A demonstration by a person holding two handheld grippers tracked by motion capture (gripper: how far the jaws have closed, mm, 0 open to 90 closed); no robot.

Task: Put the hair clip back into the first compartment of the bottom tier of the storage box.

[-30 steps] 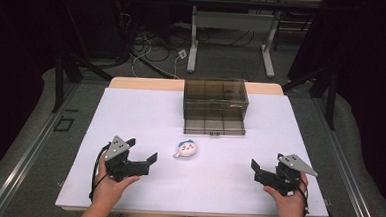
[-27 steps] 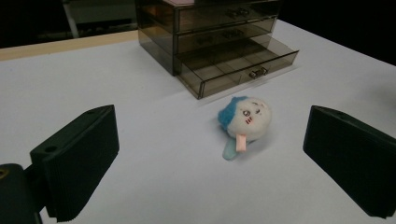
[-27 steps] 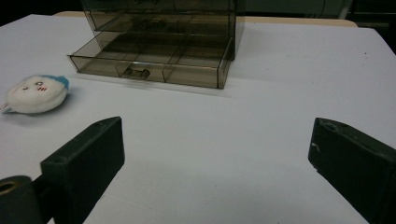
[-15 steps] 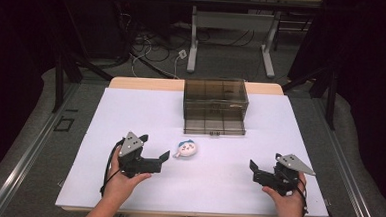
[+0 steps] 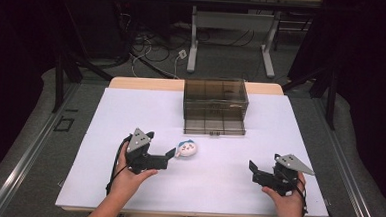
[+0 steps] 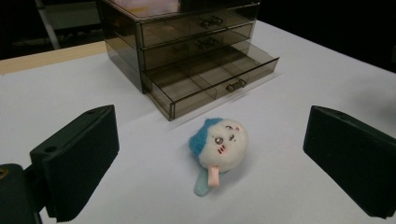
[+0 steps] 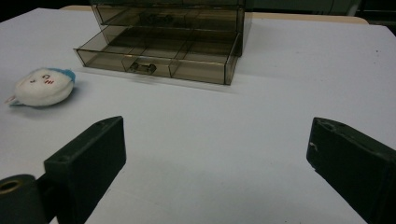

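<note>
Smoked clear drawer unit [image 5: 214, 105] is sitting at the far edge of the tabletop [image 5: 105, 129], roughly mid-width. 3 drawers; the top 2 are staying shut, the bottom drawer [image 6: 212, 74] is standing pulled out toward me. Dividers are splitting it into compartments, and I'm seeing nothing in any of them. Small metal pull on the bottom drawer front. No brand or label readable on the unit.

Plush toy [image 6: 218, 143] is lying on the tabletop just in front of the open drawer, apart from it, slightly toward the left edge. White round body, blue tuft, drawn face w/ pink cheeks, pale tail + pink tab pointing at me. No legible text on it.

Left gripper [image 5: 170, 155]: I'm holding it low over the tabletop, jaws spread wide and pointing right/fwd at the toy. In the left gripper view the toy is sitting between the two pads [image 6: 79, 156], not touching either one. My hand is wrapping the body from below, forearm coming in from the near edge.

Right gripper [image 5: 252, 171]: I'm holding it near the near-right corner, jaws spread wide, gripping nothing, pointing left toward table centre. Well apart from toy and unit.
</note>
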